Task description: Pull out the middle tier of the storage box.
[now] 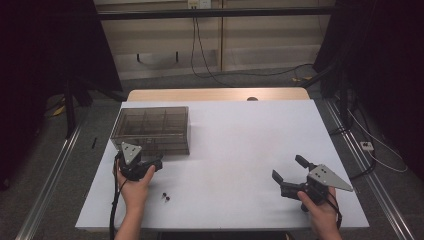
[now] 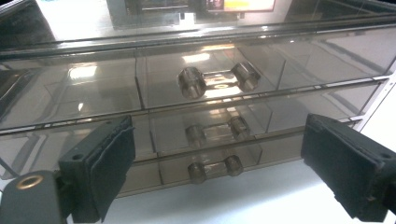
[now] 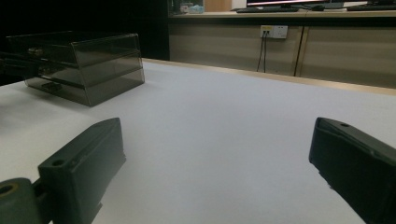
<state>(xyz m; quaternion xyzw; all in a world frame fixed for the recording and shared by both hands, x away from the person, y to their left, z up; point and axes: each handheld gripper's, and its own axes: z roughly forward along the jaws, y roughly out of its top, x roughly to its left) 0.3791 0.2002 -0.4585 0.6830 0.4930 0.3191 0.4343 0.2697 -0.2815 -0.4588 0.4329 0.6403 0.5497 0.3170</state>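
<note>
We noted the white table [image 1: 235,150] first, its sheet covering nearly the whole top, with a strip of bare wood showing at the far edge. On its far left stood the smoky clear drawer cabinet [image 1: 152,129], a low box of three stacked tiers, its front turned toward the person. In the left gripper view we saw all three drawers shut, each with a clear bar handle: the top handle [image 2: 218,80], the middle handle [image 2: 216,131] and the bottom handle [image 2: 215,169], one above the other.

The left gripper [image 1: 159,162] sat just in front of the cabinet's front face, near its right end, held low in the left hand [image 1: 134,187]. Its jaws stood spread wide, one at each side of the drawer handles, touching nothing that we could see.

The right gripper [image 1: 289,168] hovered well apart at the near right of the table, gripped by the right hand [image 1: 320,207], jaws likewise spread over bare sheet and pinching nothing.

Smallest, we logged two small dark objects [image 1: 165,197] lying on the sheet beside the left hand; too small for us to identify.
</note>
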